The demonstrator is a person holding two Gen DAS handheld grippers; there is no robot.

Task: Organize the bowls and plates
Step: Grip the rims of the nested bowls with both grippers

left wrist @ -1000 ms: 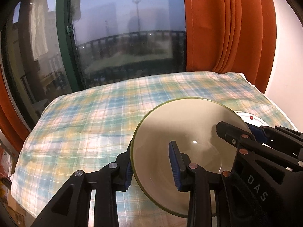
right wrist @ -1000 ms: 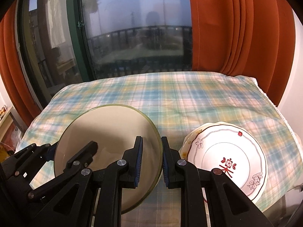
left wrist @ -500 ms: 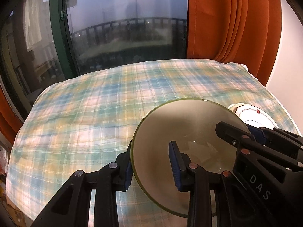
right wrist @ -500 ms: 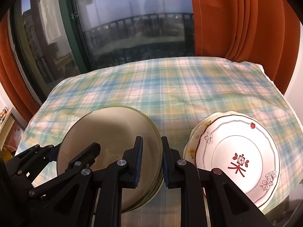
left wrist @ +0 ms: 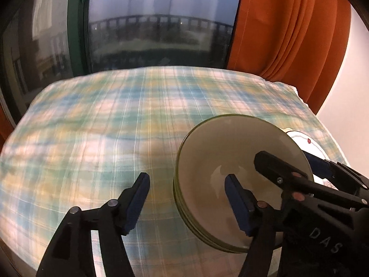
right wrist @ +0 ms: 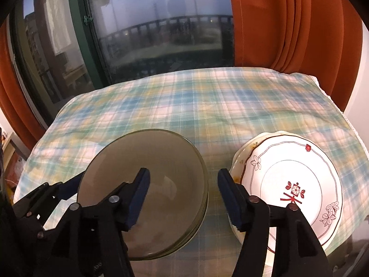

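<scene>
Both tools have just sprung their jaws apart, and the olive-rimmed bowl [right wrist: 147, 184] sits free, nested on the matching bowls beneath it on the plaid-covered surface [left wrist: 115, 127]. The left tool [left wrist: 186, 199] straddles the bowl's near-left rim, pads clear of it; the right tool [right wrist: 183, 196] brackets the opposite rim, also gripping nothing. Two-sided holds made sense for a wide, shallow bowl: it stays level coming down onto a stack. Just right of the right tool lies the white floral plate [right wrist: 293, 184], topping its own pile of plates, so like is going with like. Next call, probably: back both tools away cleanly without nudging the stack.
</scene>
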